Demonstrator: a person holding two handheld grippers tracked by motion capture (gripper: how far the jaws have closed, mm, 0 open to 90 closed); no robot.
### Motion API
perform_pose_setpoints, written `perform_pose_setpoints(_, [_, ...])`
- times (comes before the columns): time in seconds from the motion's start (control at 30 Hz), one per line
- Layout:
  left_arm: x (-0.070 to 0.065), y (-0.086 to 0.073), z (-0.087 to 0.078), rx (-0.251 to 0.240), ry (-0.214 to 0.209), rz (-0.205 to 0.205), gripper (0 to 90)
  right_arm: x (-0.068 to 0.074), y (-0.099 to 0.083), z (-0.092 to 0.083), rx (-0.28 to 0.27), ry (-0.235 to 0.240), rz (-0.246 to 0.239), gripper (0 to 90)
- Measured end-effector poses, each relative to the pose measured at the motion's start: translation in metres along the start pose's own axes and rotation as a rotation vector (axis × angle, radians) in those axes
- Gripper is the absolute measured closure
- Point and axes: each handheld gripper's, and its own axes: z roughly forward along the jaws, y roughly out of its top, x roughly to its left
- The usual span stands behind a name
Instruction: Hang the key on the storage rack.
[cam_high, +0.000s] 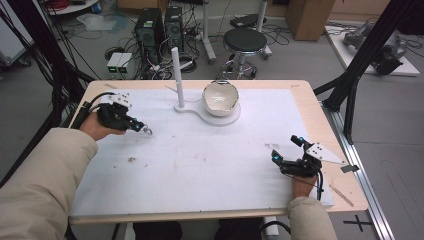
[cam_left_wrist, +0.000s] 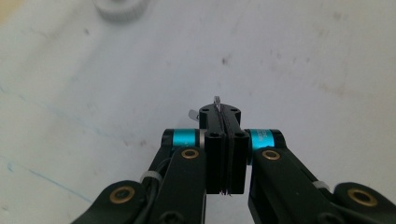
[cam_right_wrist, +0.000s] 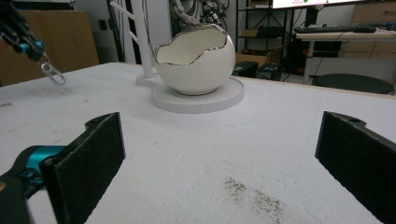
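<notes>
— What are the tongs doing?

— The left gripper (cam_high: 136, 125) has its jaws pressed together on a small silver metal ring-shaped piece (cam_high: 148, 131), which pokes out past the tips just above the white foam mat (cam_high: 200, 165). The right gripper (cam_high: 286, 150) rests low at the mat's right side, jaws spread wide with nothing between them.

— And beyond them?

— A white eggshell-shaped ceramic bowl with a jagged silver rim (cam_right_wrist: 195, 60) sits on a round white stand base (cam_right_wrist: 198, 98) at the mat's far middle, a tall white post (cam_high: 176, 75) rising just beside it.
</notes>
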Motion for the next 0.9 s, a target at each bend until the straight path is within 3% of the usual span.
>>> perform_pose_setpoints(0.27, [0.004,0.048,-0.011,-0.039,-0.019,0.047,88.6,0.001,0.000,0.000,0.002,0.000,0.001,0.5])
perform_pose_setpoints(0.47, [0.013,0.077,-0.013,-0.136,-0.058,0.027,88.6,0.001,0.000,0.000,0.002,0.000,-0.001,0.6])
perform_pose_setpoints(0.73, [0.028,0.103,-0.005,-0.169,-0.050,0.017,88.6,0.001,0.000,0.000,0.003,0.001,0.002,0.5])
perform_pose_setpoints(0.9, [0.034,0.113,0.001,-0.186,-0.066,0.006,88.6,0.001,0.000,0.000,0.002,0.001,0.003,0.6])
